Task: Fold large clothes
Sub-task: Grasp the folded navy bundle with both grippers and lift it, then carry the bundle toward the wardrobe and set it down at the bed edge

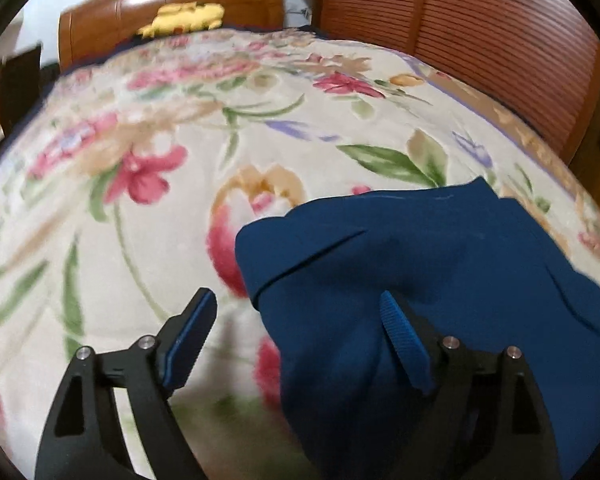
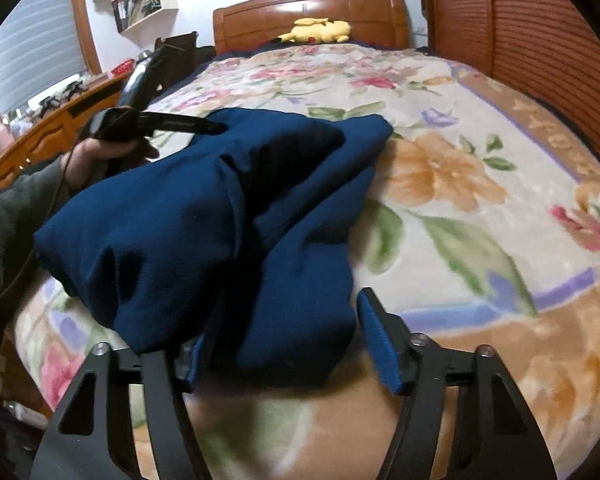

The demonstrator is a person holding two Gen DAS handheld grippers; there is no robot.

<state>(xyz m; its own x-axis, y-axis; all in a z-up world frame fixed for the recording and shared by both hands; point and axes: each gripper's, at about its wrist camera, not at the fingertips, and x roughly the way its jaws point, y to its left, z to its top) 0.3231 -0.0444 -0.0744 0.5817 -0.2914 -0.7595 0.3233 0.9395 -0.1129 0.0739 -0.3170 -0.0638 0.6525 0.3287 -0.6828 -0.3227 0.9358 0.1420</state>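
Observation:
A dark blue garment point(image 1: 440, 248) lies bunched and partly folded on the floral blanket point(image 1: 140, 240), at the lower right of the left wrist view. My left gripper point(image 1: 300, 320) stands open over the garment's left edge. Its right finger point(image 1: 404, 344) rests above the cloth and its left finger point(image 1: 192, 336) is over bare blanket. In the right wrist view the garment point(image 2: 180, 220) fills the middle. My right gripper point(image 2: 284, 340) straddles its near end: the cloth hides part of the left pad, while the right pad point(image 2: 380, 348) sits just beside it. A hand point(image 2: 96, 156) holds the left gripper point(image 2: 216, 127) at the garment's far left.
A wooden headboard point(image 2: 308, 12) with a yellow plush toy point(image 2: 320, 30) closes the far end of the bed. Louvred wooden doors point(image 2: 540, 40) stand along the right side. A desk point(image 2: 40, 128) with small items and a wall shelf point(image 2: 148, 4) are at the left.

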